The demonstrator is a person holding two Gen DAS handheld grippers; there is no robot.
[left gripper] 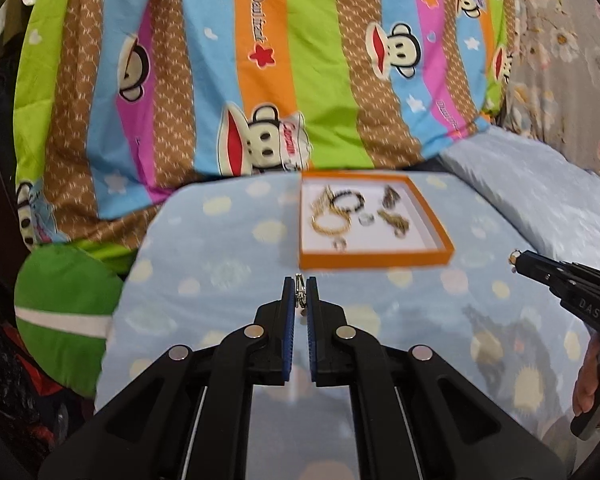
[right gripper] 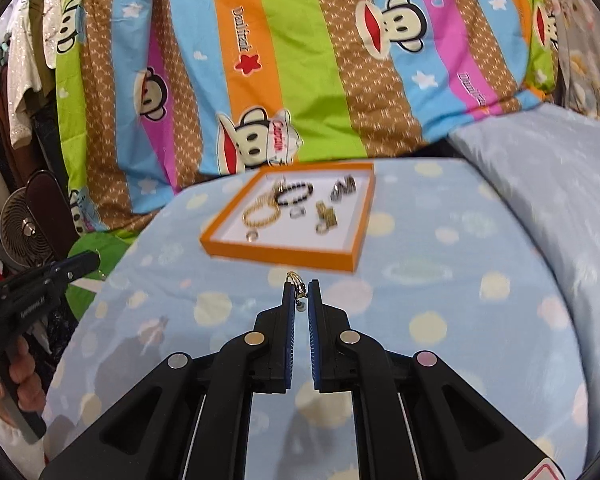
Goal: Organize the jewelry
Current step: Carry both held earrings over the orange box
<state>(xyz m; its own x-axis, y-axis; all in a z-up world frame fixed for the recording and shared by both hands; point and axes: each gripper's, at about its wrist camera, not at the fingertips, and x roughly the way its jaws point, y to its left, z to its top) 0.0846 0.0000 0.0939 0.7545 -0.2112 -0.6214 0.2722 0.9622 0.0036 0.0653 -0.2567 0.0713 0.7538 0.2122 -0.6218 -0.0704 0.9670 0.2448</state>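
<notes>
An orange-rimmed tray (left gripper: 374,259) with a white floor lies on the blue dotted cushion; it also shows in the right wrist view (right gripper: 284,255). In it lie a gold bracelet (left gripper: 332,222), a black bead bracelet (left gripper: 348,201), rings and other gold pieces. My left gripper (left gripper: 299,286) is shut on a small silver ring (left gripper: 299,292), just short of the tray's near rim. My right gripper (right gripper: 301,286) is shut on a small gold earring (right gripper: 298,285), also just short of the tray. The right gripper shows at the left wrist view's right edge (left gripper: 516,258).
A striped monkey-print quilt (left gripper: 260,60) rises behind the tray. A pale blue pillow (right gripper: 548,184) lies to the right. A green cushion (left gripper: 64,312) sits at the left, and a small fan (right gripper: 28,232) and hanging clothes stand beyond it.
</notes>
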